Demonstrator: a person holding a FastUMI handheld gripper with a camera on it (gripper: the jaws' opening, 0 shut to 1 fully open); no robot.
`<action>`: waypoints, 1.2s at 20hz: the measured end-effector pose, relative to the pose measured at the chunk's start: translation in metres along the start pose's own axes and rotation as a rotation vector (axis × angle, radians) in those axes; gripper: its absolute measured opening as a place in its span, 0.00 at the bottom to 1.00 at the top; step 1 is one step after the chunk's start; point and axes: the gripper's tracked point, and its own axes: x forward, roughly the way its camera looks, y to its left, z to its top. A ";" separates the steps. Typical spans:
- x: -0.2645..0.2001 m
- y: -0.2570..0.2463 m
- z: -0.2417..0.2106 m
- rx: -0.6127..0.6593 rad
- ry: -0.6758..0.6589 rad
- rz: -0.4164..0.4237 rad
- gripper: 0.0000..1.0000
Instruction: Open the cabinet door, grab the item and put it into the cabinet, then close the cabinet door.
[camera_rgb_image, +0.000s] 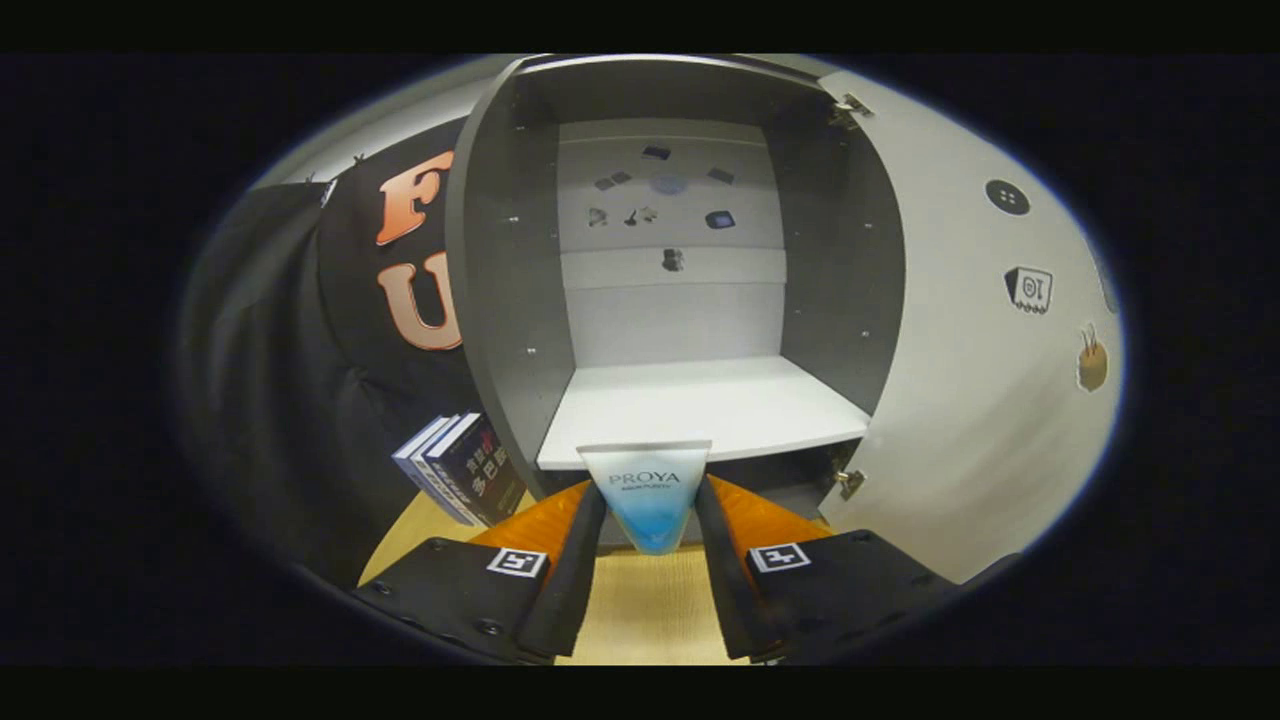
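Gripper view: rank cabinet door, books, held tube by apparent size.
1. cabinet door, open
2. books, beside the cabinet
3. tube, shut between the gripper fingers

Books versus tube is unsure: the tube is nearest the camera.

Two dark-covered books (462, 468) stand tilted on a light wooden tabletop (640, 610), leaning side by side, spines outward, just beside the left outer wall of the cupboard. Behind them hangs black cloth (270, 400), draped in folds down to the tabletop. Small stickers are scattered over pale surfaces: a round dark sticker (1007, 196), a boxy dark sticker (1029, 289) below it, and a brownish sticker (1092, 362) lower still.
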 end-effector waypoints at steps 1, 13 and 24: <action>0.003 0.002 0.011 0.000 -0.010 0.004 0.60; 0.104 -0.019 0.045 0.029 0.032 -0.014 0.60; 0.138 -0.023 0.050 -0.024 0.027 -0.026 0.64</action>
